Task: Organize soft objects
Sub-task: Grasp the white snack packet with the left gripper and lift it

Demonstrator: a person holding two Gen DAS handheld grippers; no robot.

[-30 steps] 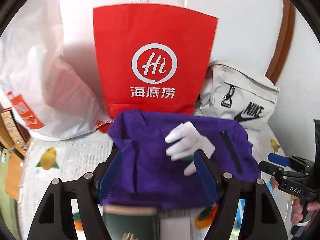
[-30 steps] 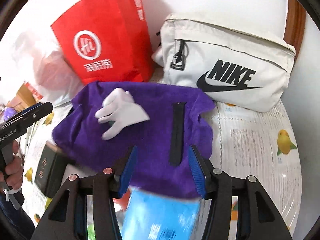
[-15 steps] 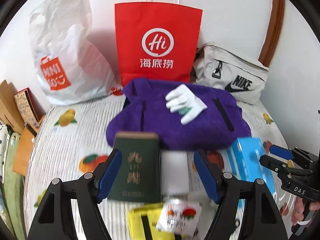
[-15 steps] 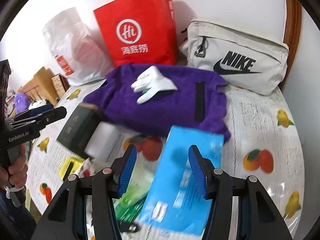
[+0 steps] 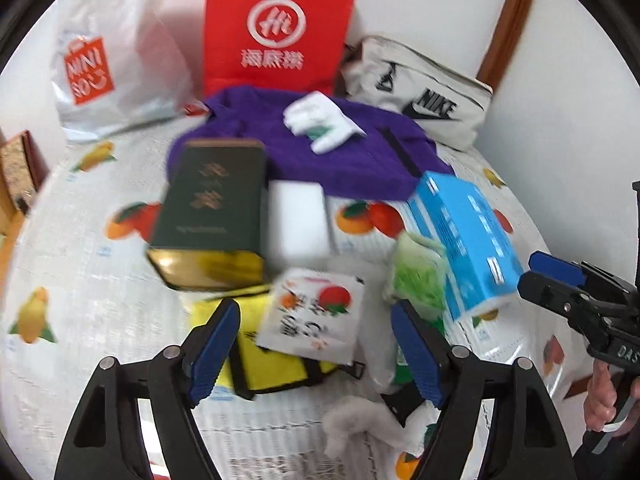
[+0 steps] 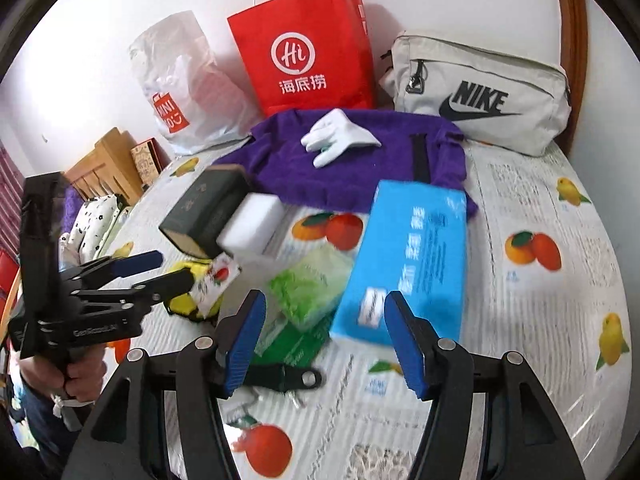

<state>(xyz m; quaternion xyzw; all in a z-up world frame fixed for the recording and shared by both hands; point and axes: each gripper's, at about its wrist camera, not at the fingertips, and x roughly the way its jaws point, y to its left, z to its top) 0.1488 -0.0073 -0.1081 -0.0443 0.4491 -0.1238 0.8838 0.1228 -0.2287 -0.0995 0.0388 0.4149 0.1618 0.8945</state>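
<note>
A purple cloth (image 5: 340,164) (image 6: 352,168) lies at the back of the table with a white glove (image 5: 320,128) (image 6: 336,136) on it. Nearer are a white sponge (image 5: 298,220) (image 6: 252,224), a yellow cloth (image 5: 264,364) and a white rag (image 5: 360,420). My left gripper (image 5: 314,318) (image 6: 172,268) hovers over a fruit-print packet (image 5: 312,316), its jaws opening and gripping nothing. My right gripper (image 6: 326,306) (image 5: 536,278) hangs over a green bag (image 6: 312,284) and a blue tissue pack (image 6: 412,260), its jaws also opening and holding nothing.
A red paper bag (image 6: 308,52), a white plastic bag (image 6: 180,80) and a grey Nike pouch (image 6: 480,96) line the wall. A dark green box (image 5: 212,208) lies left of the sponge. A black clip (image 6: 288,378) sits near the front. Wooden furniture (image 6: 108,160) stands at left.
Both grippers have pulled back from the purple cloth toward the front of the table, bringing the box, sponge, packet and tissue pack into view. The right jaws stand wider.
</note>
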